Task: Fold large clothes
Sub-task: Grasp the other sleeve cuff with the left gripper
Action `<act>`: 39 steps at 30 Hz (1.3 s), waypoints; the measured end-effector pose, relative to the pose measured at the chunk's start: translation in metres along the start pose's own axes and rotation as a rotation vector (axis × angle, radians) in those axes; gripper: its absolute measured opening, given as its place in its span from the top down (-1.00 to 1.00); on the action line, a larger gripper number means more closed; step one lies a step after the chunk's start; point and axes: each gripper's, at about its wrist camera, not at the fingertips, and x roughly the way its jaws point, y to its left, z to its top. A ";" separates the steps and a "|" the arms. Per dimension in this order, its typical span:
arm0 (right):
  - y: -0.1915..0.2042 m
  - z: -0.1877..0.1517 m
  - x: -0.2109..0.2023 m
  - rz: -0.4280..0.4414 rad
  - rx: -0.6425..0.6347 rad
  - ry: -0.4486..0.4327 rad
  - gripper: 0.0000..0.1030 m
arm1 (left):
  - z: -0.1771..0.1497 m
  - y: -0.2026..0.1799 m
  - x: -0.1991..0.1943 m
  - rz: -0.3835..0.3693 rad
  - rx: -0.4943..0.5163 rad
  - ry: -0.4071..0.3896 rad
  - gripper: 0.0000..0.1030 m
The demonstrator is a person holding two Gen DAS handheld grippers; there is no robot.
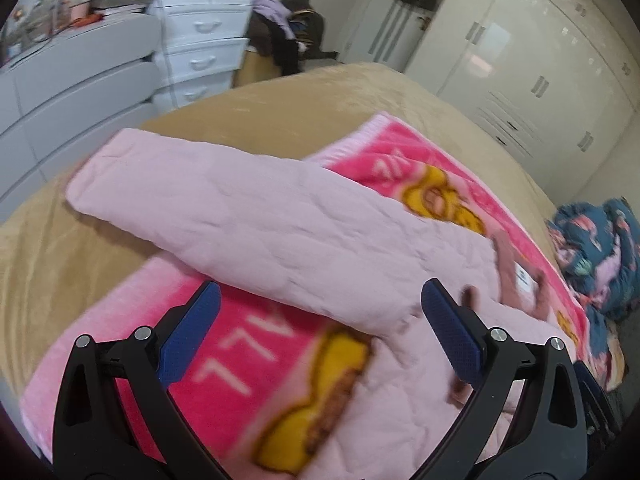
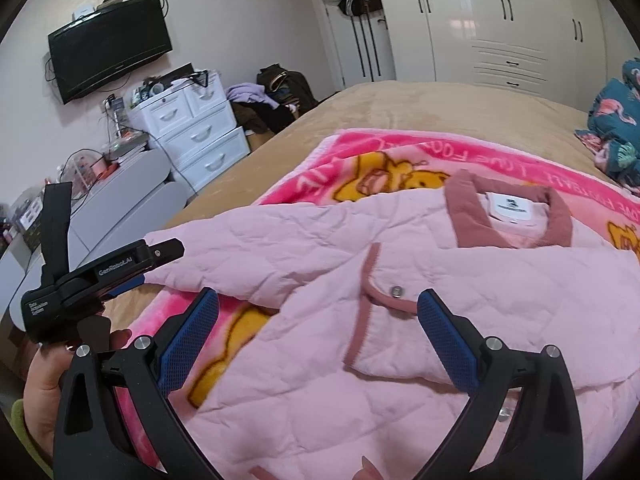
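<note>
- Blue-padded fingers (image 1: 192,332) of the left gripper (image 1: 320,322) fill the bottom of the left wrist view – its jaws stand wide, holding nothing, hovering over cloth.
- Right gripper (image 2: 318,322) shows the same in its own view: jaws wide apart, nothing between the pads, with the garment spread beneath.
- At 9 o'clock in the right wrist view, a hand (image 2: 44,384) grips the black body of the left gripper, which points toward 3 o'clock.
- Pink quilted jacket (image 2: 320,280) lies flat on a pink cartoon blanket (image 2: 360,148), its darker pink collar (image 2: 508,216) and white label toward 1 o'clock, a snap button near the centre.
- One sleeve (image 1: 224,204) reaches out toward 10 o'clock in the left wrist view, lying over the blanket and partly past its edge.
- Blanket and jacket both rest on a bed with a tan cover (image 1: 280,112).
- A teal flamingo-print bundle (image 2: 616,120) sits at 3 o'clock on the bed.
- White drawers (image 2: 192,128) and a wall television (image 2: 108,48) stand at 10 to 11 o'clock – wardrobe doors (image 2: 500,20) at 1 o'clock.
</note>
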 end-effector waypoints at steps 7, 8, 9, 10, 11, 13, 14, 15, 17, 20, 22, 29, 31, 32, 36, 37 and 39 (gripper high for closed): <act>0.024 0.011 0.021 0.056 -0.026 0.019 -0.92 | 0.010 0.040 0.011 0.043 -0.116 0.015 -0.82; 0.028 0.013 0.024 0.064 -0.033 0.024 -0.92 | 0.011 0.045 0.014 0.041 -0.133 0.018 -0.82; 0.033 0.015 0.028 0.073 -0.044 0.029 -0.92 | 0.012 0.051 0.016 0.042 -0.151 0.021 -0.82; 0.037 0.017 0.032 0.080 -0.055 0.033 -0.92 | 0.013 0.055 0.017 0.044 -0.161 0.022 -0.82; 0.041 0.019 0.035 0.083 -0.070 0.039 -0.92 | 0.013 0.059 0.019 0.045 -0.169 0.023 -0.82; 0.049 0.022 0.043 0.085 -0.094 0.051 -0.92 | 0.016 0.067 0.021 0.044 -0.181 0.022 -0.82; 0.053 0.024 0.046 0.091 -0.104 0.058 -0.92 | 0.017 0.070 0.021 0.047 -0.190 0.015 -0.82; 0.056 0.025 0.050 0.094 -0.114 0.066 -0.92 | 0.019 0.072 0.022 0.054 -0.196 0.007 -0.82; 0.063 0.028 0.056 0.096 -0.132 0.074 -0.92 | 0.022 0.081 0.025 0.072 -0.218 0.001 -0.82; 0.072 0.030 0.062 0.104 -0.161 0.082 -0.92 | 0.024 0.095 0.033 0.074 -0.273 0.012 -0.82; 0.074 0.030 0.064 0.106 -0.173 0.086 -0.92 | 0.026 0.107 0.041 0.056 -0.330 0.024 -0.82; 0.060 0.025 0.065 0.101 -0.156 0.106 -0.92 | 0.032 0.137 0.063 0.091 -0.451 0.035 -0.82; 0.051 0.025 0.063 0.094 -0.140 0.116 -0.92 | 0.031 0.148 0.074 0.084 -0.511 0.054 -0.82; 0.047 0.025 0.061 0.091 -0.133 0.119 -0.92 | 0.030 0.154 0.081 0.073 -0.548 0.062 -0.82; 0.026 0.026 0.047 0.071 -0.106 0.105 -0.92 | 0.029 0.174 0.098 0.040 -0.635 0.066 -0.82; 0.022 0.025 0.044 0.067 -0.100 0.101 -0.92 | 0.029 0.177 0.098 0.033 -0.647 0.052 -0.82; 0.010 0.023 0.038 0.060 -0.076 0.093 -0.92 | 0.029 0.182 0.099 0.012 -0.668 0.026 -0.82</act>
